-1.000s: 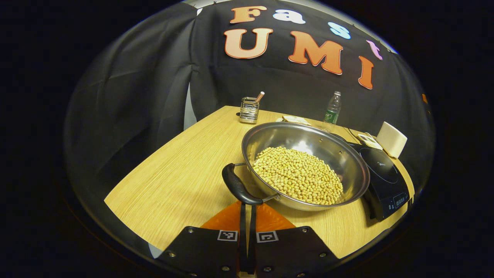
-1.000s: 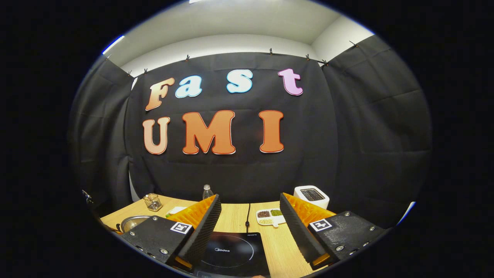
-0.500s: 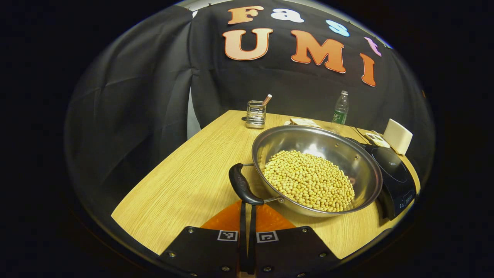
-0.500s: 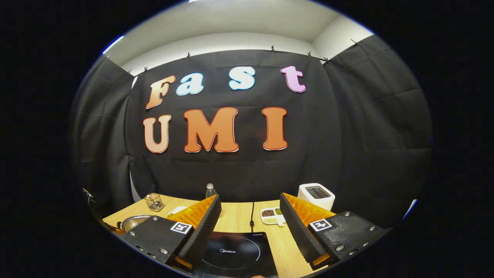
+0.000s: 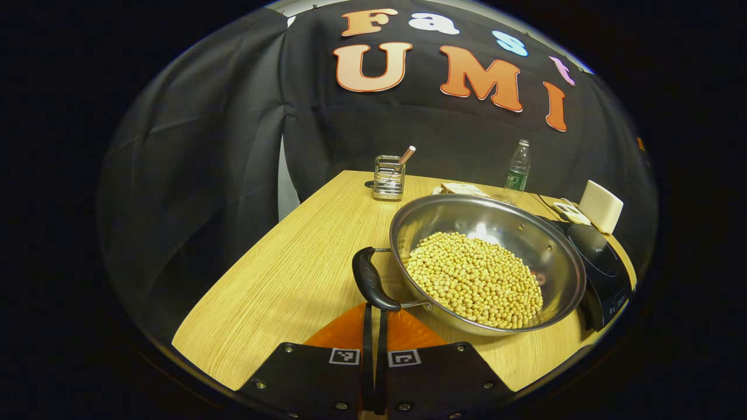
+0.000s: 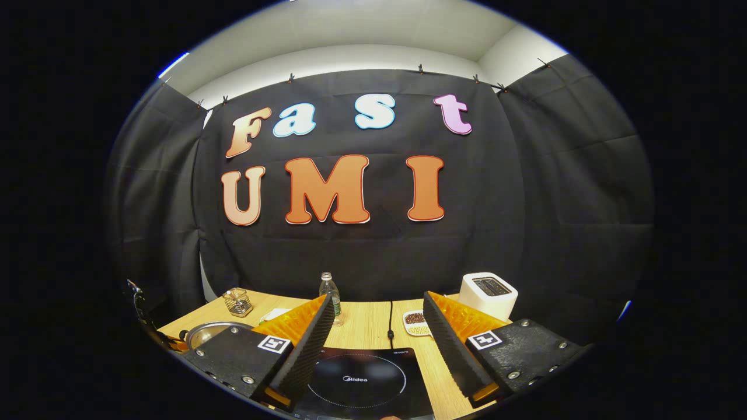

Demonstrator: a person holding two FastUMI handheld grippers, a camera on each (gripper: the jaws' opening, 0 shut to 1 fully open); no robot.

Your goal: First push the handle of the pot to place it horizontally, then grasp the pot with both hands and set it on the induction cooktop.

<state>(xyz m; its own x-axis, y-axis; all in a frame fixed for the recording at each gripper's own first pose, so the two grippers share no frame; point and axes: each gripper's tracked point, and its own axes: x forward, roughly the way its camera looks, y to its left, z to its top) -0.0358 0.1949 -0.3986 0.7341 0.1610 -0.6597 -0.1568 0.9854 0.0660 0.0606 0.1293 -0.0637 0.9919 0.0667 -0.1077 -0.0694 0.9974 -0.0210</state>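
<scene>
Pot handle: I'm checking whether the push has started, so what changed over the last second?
In the left gripper view the closed left gripper stays at the near end of the black pot handle, and the handle has turned from slanting to nearly straight away from the camera. The pot of beans turned with it. The right gripper remains open above the induction cooktop, holding nothing.

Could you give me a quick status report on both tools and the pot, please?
Left tool shut, tips at pot handle. Right tool open above induction cooktop. Pot of beans beside cooktop.
</scene>
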